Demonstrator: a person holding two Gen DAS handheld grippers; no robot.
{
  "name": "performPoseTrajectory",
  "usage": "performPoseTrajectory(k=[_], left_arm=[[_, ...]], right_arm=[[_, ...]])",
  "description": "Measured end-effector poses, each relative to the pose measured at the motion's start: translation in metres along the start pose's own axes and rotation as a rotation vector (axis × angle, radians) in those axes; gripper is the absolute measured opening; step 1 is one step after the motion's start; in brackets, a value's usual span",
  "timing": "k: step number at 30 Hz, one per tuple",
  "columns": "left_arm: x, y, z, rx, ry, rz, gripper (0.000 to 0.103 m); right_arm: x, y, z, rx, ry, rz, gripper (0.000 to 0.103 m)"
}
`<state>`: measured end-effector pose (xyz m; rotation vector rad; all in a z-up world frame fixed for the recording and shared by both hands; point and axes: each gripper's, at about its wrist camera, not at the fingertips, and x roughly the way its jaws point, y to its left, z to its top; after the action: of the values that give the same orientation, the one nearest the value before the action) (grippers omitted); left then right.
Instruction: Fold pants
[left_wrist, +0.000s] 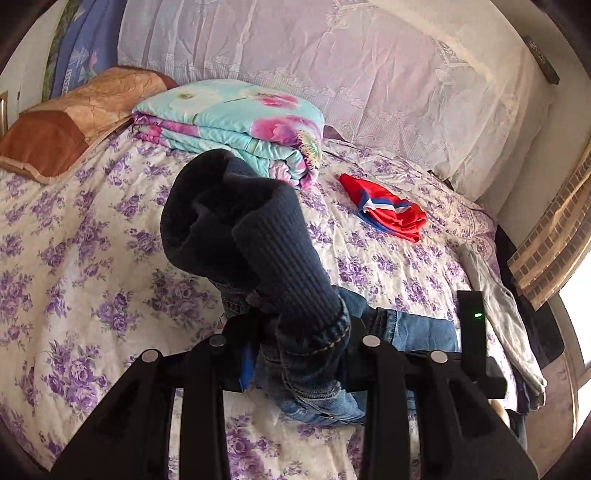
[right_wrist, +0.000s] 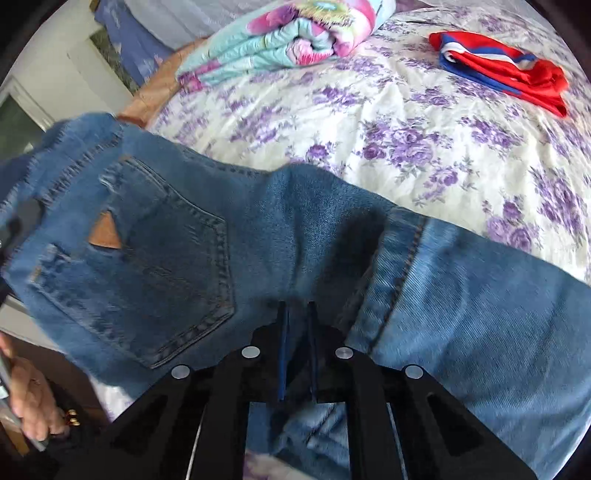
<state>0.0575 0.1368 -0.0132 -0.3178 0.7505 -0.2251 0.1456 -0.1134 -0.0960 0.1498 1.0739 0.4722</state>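
Holding the jeans (right_wrist: 207, 236) taut above the floral bedspread (right_wrist: 424, 140), both grippers are clamped on denim: the left gripper (left_wrist: 306, 343) pinches the dark ribbed waistband (left_wrist: 266, 236), the right gripper (right_wrist: 297, 332) bites the seat beside the back pocket (right_wrist: 159, 258). Doing this well likely means keeping tension even, lowering flat onto open bedspread, away from the red garment (right_wrist: 506, 70)

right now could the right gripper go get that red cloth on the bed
Probably not yet: the right gripper is shut on the jeans. The bedspread between it and the red cloth lies open.
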Motion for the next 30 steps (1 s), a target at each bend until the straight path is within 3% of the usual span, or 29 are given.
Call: performPoseTrajectory(k=[5,10,13,15,17,20,21,23,25,27,28,30], left_arm=[[-0.001,-0.064,0.003,0.171,-0.004,0.045,0.031],[0.016,-0.164,-0.02,0.403,0.05,0.022,0.031],[0.051,-0.221,-0.05,0.521,0.145,-0.033,0.031],[0.094,-0.25,-0.079,0.58,0.267,-0.067,0.031],[0.139,-0.263,-0.111,0.615,0.375,-0.043,0.031],[0.144,-0.273,-0.135,0.691,0.282,0.029,0.031],[0.141,-0.272,-0.134,0.686,0.286,0.026,0.031],[0.135,-0.266,-0.126,0.655,0.31,-0.021,0.036],[0.122,-0.26,-0.118,0.62,0.344,-0.106,0.05],[0.101,-0.253,-0.109,0.541,0.383,-0.296,0.08],[0.088,-0.249,-0.104,0.511,0.38,-0.37,0.083],[0.063,-0.243,-0.096,0.498,0.352,-0.444,0.086]], right_arm=[[-0.105,-0.044,-0.042,0.072,-0.217,-0.032,0.013],[-0.162,-0.113,-0.096,0.246,-0.319,-0.114,0.013],[-0.171,-0.149,-0.133,0.346,-0.329,-0.141,0.013],[-0.166,-0.166,-0.15,0.401,-0.32,-0.136,0.013],[-0.163,-0.18,-0.162,0.443,-0.306,-0.139,0.013],[-0.157,-0.189,-0.165,0.464,-0.3,-0.143,0.013],[-0.157,-0.189,-0.163,0.461,-0.303,-0.142,0.013],[-0.159,-0.187,-0.159,0.455,-0.312,-0.133,0.013],[-0.157,-0.181,-0.149,0.425,-0.321,-0.129,0.013],[-0.155,-0.174,-0.14,0.402,-0.321,-0.139,0.023],[-0.155,-0.17,-0.136,0.391,-0.32,-0.145,0.024],[-0.159,-0.16,-0.128,0.363,-0.326,-0.142,0.024]])
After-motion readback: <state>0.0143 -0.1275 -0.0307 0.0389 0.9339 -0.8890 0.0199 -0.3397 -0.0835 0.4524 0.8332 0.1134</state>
